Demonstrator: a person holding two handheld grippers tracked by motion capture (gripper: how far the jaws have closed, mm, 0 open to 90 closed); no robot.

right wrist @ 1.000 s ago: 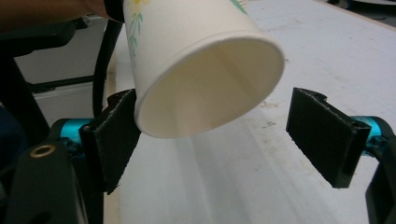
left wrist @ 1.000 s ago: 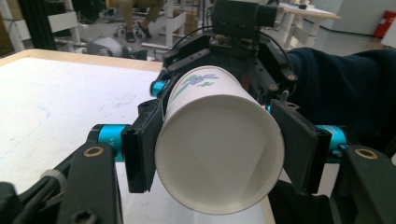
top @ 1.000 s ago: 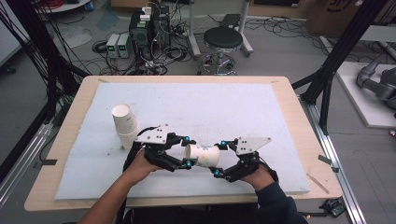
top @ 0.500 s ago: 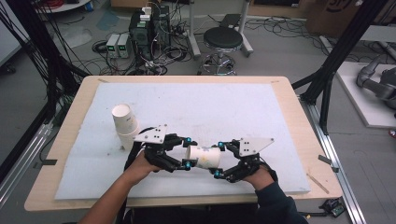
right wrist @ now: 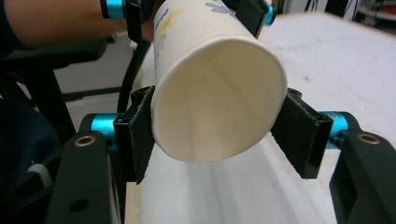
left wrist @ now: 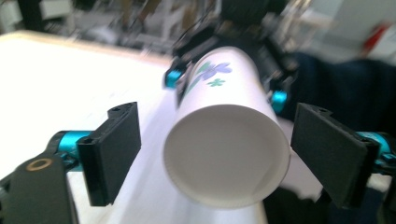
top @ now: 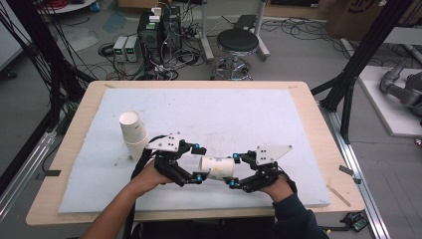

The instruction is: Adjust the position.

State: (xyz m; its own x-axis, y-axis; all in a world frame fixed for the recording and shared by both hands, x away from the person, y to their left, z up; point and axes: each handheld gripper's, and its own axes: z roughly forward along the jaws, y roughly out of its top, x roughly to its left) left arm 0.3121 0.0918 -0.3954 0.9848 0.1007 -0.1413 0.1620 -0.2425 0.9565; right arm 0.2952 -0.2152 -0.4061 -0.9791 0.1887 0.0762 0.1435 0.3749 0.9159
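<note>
Between the two hands, near the front edge of the worktop (top: 298, 114), a paper cup (top: 217, 168) lies on its side in the air, its long axis running straight from one pair of tongs to the other. The right tongs (top: 232, 172) grip it at the open mouth, both pads pressed against the rim. The left tongs (top: 198, 163) stand at the closed bottom end, jaws spread wide with clear space on either side of the cup, touching nothing as far as I can see. So the cup points bottom-first into the left tongs, and that hand looks about as near as it can get; I would guess a handover or a pull is at stake.

Further back on the left, a stack of cups (top: 133, 133) stands upright, well apart. How many are nested there is hard to make out. The left gripper view is blurred beyond the cup, and the cup's flower print (left wrist: 212, 72) is partly cut off by the far jaws.
</note>
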